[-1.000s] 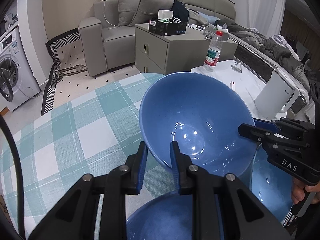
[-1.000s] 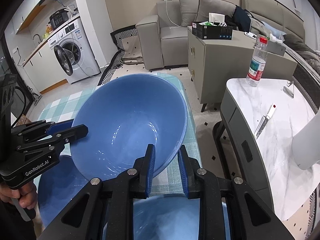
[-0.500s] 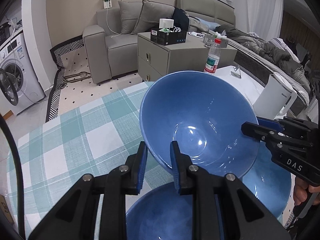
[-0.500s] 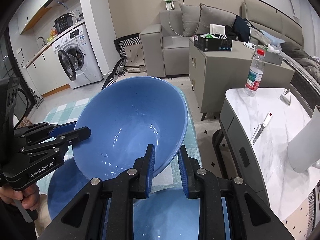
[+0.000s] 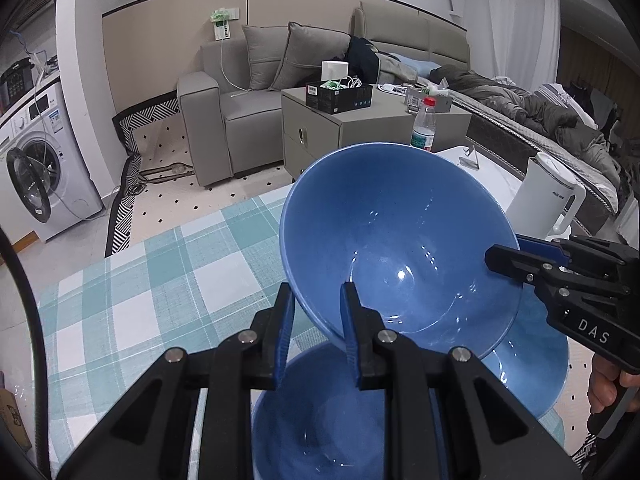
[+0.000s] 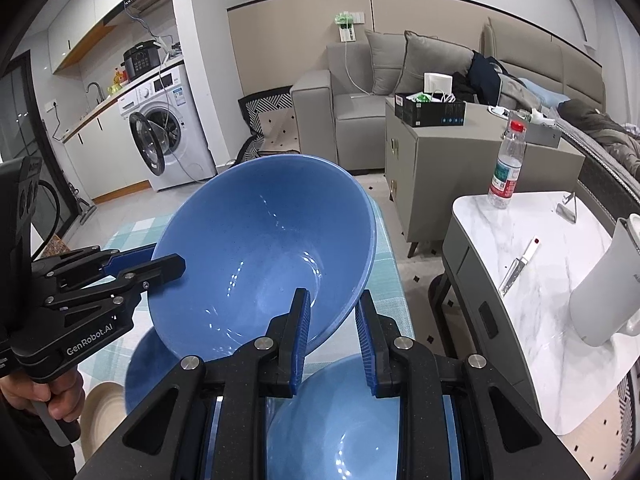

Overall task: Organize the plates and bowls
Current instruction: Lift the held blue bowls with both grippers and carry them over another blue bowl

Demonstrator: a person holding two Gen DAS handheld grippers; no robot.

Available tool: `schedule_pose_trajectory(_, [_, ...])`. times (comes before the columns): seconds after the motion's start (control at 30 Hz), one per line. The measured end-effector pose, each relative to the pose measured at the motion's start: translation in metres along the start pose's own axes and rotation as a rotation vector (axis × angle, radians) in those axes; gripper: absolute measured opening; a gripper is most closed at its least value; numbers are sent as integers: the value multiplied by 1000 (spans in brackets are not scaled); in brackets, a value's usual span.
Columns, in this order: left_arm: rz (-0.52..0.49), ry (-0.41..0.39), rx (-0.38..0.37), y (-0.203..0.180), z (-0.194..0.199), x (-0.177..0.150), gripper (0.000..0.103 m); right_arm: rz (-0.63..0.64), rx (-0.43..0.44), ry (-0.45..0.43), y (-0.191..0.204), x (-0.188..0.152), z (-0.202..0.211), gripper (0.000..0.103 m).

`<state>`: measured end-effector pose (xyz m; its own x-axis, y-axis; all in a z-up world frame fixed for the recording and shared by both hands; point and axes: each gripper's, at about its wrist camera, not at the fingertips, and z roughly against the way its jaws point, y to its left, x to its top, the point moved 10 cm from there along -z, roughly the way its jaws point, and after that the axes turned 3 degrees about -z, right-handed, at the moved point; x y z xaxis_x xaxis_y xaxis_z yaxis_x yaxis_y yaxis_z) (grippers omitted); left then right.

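Observation:
A large blue bowl (image 5: 400, 248) (image 6: 260, 248) hangs tilted above the table, held by its rim from two sides. My left gripper (image 5: 318, 300) is shut on the near rim in the left wrist view, and it shows at the bowl's left edge (image 6: 160, 262) in the right wrist view. My right gripper (image 6: 332, 308) is shut on the opposite rim, seen at the right (image 5: 516, 258) from the left wrist. Under the held bowl, two more blue bowls (image 5: 320, 420) (image 5: 532, 368) rest on the table.
A green-checked tablecloth (image 5: 160, 280) covers the table. A beige dish (image 6: 100, 408) lies by the person's hand. To the right stands a marble side table (image 6: 540, 320) with a white kettle (image 6: 608, 280), a water bottle (image 6: 508, 164) and a knife (image 6: 520, 268).
Both grippers have risen together with the large blue bowl still gripped; the bowls underneath now show more of themselves and the table looks farther away.

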<state>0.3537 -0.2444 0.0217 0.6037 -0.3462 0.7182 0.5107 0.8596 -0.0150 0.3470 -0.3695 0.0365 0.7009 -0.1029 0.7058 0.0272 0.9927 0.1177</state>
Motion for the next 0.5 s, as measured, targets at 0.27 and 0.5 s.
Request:
schedule_pose_trajectory(0.27, [3, -32, 15, 1, 23, -8, 21, 13, 14, -45, 13, -7, 27, 23])
schedule_pose_trajectory(0.5, [5, -62, 29, 1, 44, -13, 21, 10, 29, -74, 27, -17, 46, 23])
